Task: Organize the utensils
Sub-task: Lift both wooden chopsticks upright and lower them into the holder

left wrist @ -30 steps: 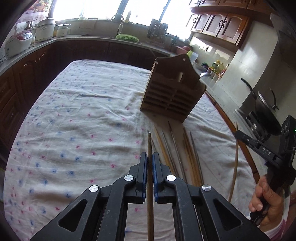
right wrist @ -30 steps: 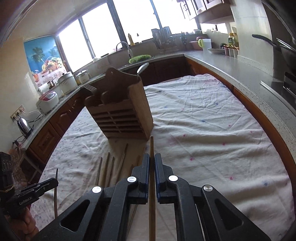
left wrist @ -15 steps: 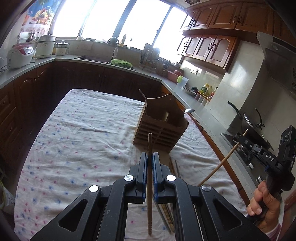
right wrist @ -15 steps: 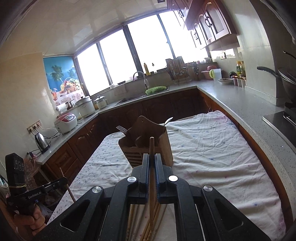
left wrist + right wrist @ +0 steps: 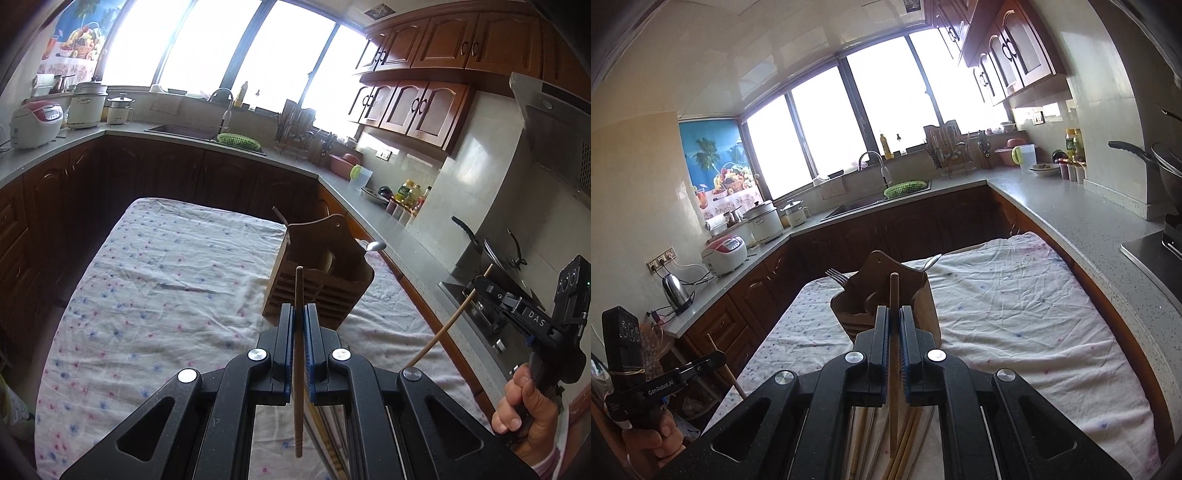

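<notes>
**Chopsticks lifted in both grippers above the cloth**

Chopsticks, thin and wooden, one per gripper. Left gripper (image 5: 299, 325), black with blue pads, clamped tight on a darker brown wooden chopstick (image 5: 299, 332), held roughly upright, upper tip showing in front of the holder, lower end hanging free below the fingers. Right gripper (image 5: 894, 325), same black build, closed firmly on a paler wooden chopstick (image 5: 894, 291), likewise upright between the pads (image 5: 885, 332). Seen from the left wrist camera, that same pale stick (image 5: 448, 325) slanted in the air, pinched at its upper end.

Further along the table: brown wooden utensil holder (image 5: 319, 275) with slatted front and arched back, standing upright on the white floral tablecloth (image 5: 159, 280). Metal spoon (image 5: 373, 246) poking out at its right side; metal fork (image 5: 836, 275) rising at its left side in the right wrist view.

More loose wooden chopsticks (image 5: 908, 439) lying on the cloth beneath the grippers, partly hidden by the black fingers, count not clear.

Round the table: grey countertop (image 5: 1067, 206), green basket (image 5: 905, 189) by the sink, white rice cooker (image 5: 726, 254), steel kettle (image 5: 676, 291).
</notes>
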The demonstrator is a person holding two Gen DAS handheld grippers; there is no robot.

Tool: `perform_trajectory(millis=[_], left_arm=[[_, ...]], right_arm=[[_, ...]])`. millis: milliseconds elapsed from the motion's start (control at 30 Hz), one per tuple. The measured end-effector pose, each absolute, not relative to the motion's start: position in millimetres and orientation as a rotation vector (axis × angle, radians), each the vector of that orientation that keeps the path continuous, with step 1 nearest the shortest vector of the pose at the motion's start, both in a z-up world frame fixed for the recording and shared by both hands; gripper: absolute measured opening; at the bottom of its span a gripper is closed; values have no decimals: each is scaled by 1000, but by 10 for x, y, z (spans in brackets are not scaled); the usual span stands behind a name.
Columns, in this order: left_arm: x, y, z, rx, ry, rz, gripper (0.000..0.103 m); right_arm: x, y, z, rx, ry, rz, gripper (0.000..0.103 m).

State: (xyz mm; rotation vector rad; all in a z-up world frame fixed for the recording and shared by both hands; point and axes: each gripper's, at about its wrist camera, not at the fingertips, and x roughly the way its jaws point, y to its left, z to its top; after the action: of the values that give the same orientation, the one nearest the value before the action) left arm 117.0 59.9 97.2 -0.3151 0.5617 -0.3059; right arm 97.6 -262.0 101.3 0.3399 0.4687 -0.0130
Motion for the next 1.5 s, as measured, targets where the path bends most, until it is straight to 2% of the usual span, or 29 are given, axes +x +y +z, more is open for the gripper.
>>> perform_trajectory(millis=[633, 833, 1033, 1200, 1367, 1500], left_arm=[[2130, 426, 1760, -276, 264, -285, 3], [2703, 252, 1424, -291, 257, -246, 3], [3064, -21, 977, -279, 262, -221, 3], [3275, -152, 610, -276, 340, -231, 3], [3462, -176, 422, -278, 416, -239, 4], [3486, -87, 512, -269, 410, -239, 4]], right_arm=[[1850, -2808, 1688, 294, 282, -82, 5], [2206, -2920, 1661, 293, 271, -119, 5], [2422, -2981, 1311, 327, 313, -132, 5], [2506, -2945, 957, 327, 383, -134, 5], [2527, -2930, 681, 339, 448, -126, 6], [2513, -2930, 676, 334, 446, -127, 6]])
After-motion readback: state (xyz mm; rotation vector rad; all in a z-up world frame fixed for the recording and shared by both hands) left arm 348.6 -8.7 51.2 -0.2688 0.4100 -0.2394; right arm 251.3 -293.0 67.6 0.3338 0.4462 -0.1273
